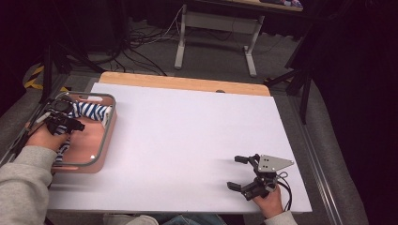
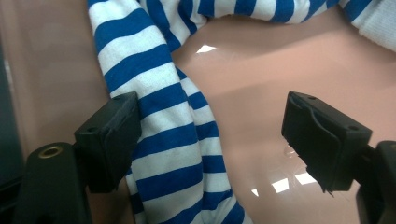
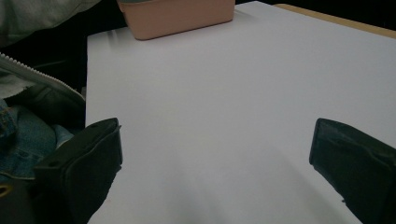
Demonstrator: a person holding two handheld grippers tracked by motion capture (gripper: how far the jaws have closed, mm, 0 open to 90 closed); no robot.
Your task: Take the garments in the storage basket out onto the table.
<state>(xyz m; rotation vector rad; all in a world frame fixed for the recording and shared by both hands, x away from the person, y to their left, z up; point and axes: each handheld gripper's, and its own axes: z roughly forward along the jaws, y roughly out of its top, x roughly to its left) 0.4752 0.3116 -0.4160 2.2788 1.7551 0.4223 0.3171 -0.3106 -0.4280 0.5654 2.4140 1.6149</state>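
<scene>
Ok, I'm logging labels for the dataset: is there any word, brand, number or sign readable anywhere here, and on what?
None: no readable text in any view.
The striped cloth bears blue and white stripes, no print.
The pink tray is plain.
The white table cover is blank.
The grey plate on the right gripper has holes, no lettering.
The left gripper jaws are unmarked.

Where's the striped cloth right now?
The blue-and-white striped cloth lies in the pink tray at the table's left edge in the high view, with the left tool open over it.
</scene>
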